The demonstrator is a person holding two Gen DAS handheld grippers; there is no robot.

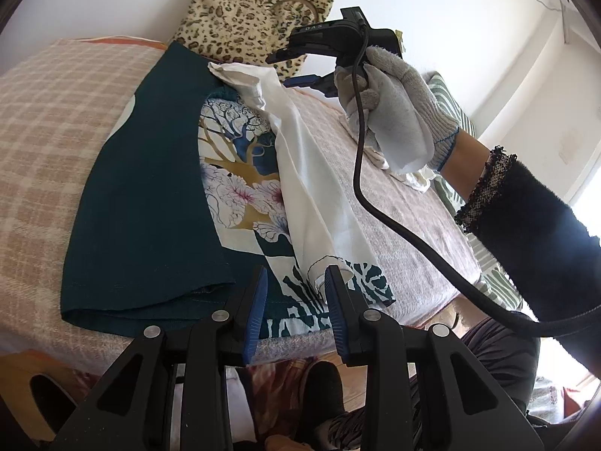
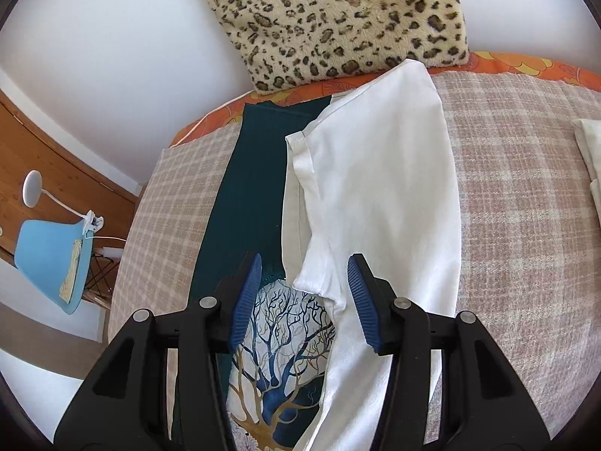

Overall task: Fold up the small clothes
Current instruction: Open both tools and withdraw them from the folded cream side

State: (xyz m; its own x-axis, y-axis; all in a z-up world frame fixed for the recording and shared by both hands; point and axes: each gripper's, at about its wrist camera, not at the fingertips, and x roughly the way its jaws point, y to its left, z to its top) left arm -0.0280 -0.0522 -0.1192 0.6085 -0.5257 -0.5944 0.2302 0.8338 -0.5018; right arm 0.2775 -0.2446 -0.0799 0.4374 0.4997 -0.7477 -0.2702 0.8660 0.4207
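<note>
A small shirt (image 1: 240,173) lies on the checked blanket (image 1: 45,120). It has a dark green panel (image 1: 150,203), a tree print and a white part (image 1: 315,195) folded over the print. My left gripper (image 1: 296,289) is open, its blue pads either side of the shirt's near hem where the white fabric ends. My right gripper (image 1: 296,69) is open above the far end of the shirt, held by a gloved hand (image 1: 398,105). In the right wrist view the right gripper (image 2: 304,278) hovers open over the white fold (image 2: 379,195) and the tree print (image 2: 285,357).
A leopard-print bag (image 1: 244,18) stands against the wall at the far edge of the bed, also in the right wrist view (image 2: 345,18). Another pale cloth (image 2: 589,158) lies at the right. A blue chair (image 2: 49,263) and white lamp (image 2: 32,188) stand beside the bed.
</note>
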